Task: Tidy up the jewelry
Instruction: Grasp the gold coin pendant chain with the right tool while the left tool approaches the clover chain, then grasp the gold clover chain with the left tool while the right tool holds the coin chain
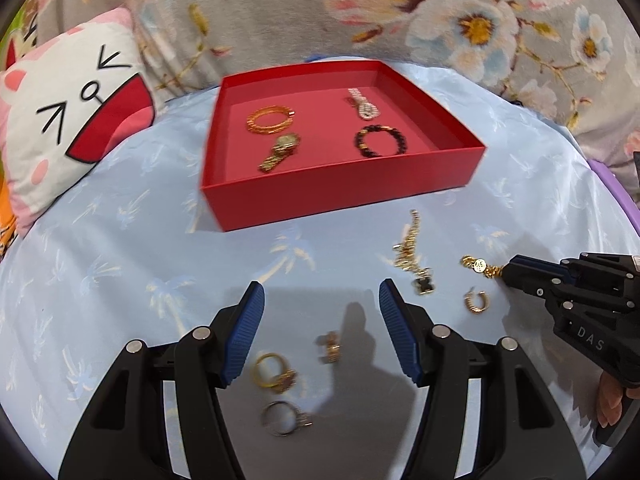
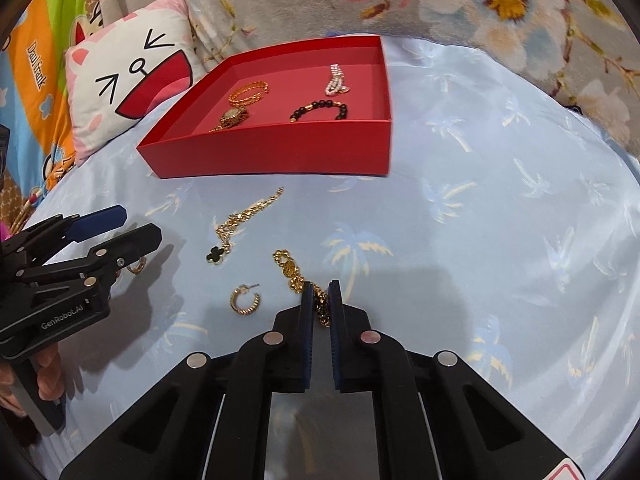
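Note:
A red tray [image 1: 340, 196] [image 2: 280, 152] sits on the blue cloth and holds a gold bracelet [image 1: 269, 119], a gold watch [image 1: 280, 151], a crystal piece [image 1: 362, 104] and a dark bead bracelet [image 1: 380, 142]. My right gripper [image 2: 321, 289] [image 1: 505, 273] is shut on a gold chain bracelet [image 2: 289, 268] [image 1: 480, 267] lying on the cloth. My left gripper [image 1: 320, 296] [image 2: 132, 226] is open and empty above a gold earring [image 1: 330, 346], a gold ring [image 1: 274, 372] and a silver ring [image 1: 284, 418]. A clover necklace [image 2: 236, 228] [image 1: 412, 256] and a hoop earring [image 2: 245, 300] [image 1: 476, 301] lie between the grippers.
A cat-face cushion [image 1: 68, 108] [image 2: 132, 68] lies left of the tray. A floral blanket [image 1: 440, 12] runs behind the blue cloth [image 2: 500, 220].

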`<state>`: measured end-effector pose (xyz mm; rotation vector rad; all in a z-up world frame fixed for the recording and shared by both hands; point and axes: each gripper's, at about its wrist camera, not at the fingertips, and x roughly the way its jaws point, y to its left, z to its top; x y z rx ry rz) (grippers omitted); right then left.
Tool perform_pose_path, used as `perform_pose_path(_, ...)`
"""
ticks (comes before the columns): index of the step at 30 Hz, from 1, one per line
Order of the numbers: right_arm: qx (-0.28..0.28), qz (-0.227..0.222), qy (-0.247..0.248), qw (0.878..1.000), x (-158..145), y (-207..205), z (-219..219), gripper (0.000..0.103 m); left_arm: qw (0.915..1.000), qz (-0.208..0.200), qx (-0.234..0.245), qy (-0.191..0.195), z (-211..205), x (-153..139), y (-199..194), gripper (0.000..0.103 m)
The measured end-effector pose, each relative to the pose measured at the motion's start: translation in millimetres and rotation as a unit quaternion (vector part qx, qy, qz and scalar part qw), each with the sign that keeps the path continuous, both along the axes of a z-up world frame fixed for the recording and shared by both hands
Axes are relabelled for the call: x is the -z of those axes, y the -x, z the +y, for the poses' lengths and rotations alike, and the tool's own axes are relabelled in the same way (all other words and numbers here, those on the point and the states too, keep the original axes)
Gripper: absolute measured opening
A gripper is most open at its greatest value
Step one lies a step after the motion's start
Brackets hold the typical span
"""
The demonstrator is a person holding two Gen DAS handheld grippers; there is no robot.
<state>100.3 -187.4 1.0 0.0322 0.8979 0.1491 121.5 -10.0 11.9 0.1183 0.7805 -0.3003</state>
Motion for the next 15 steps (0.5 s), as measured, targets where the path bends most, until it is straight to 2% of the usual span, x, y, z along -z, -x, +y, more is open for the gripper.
perform_pose_path(3,0.011,-0.003,-0.007,1.000,-3.9,6.2,-8.5,0.007,0.9999,0.000,0.015,-0.003,-15.4,-2.5,-1.2,0.058)
perform_pose_path(7,0.018,-0.006,-0.015,1.000,-8.6,11.3,-17.0,0.007,0.9991,0.021,0.036,0.003,-36.2,0.3,-7.7,0.058)
perform_pose_path(10,0.021,-0.005,-0.018,1.000,-9.0,13.3,-20.7,0.007,0.9986,0.025,0.045,-0.010,-52.9,6.3,-11.3,0.057)
perform_pose_path(12,0.023,-0.004,-0.019,1.000,-9.1,13.4,-22.3,0.007,0.9982,0.033,0.047,-0.013,-58.2,10.5,-13.9,0.051)
perform_pose_path(13,0.023,-0.004,-0.020,1.000,-9.6,13.2,-23.0,0.007,0.9978,0.044,0.048,-0.013,-60.7,14.3,-16.2,0.043)
perform_pose_path(15,0.024,-0.005,-0.022,0.999,-10.0,13.0,-23.9,0.007,0.9981,0.037,0.046,-0.018,-61.4,14.8,-15.6,0.039)
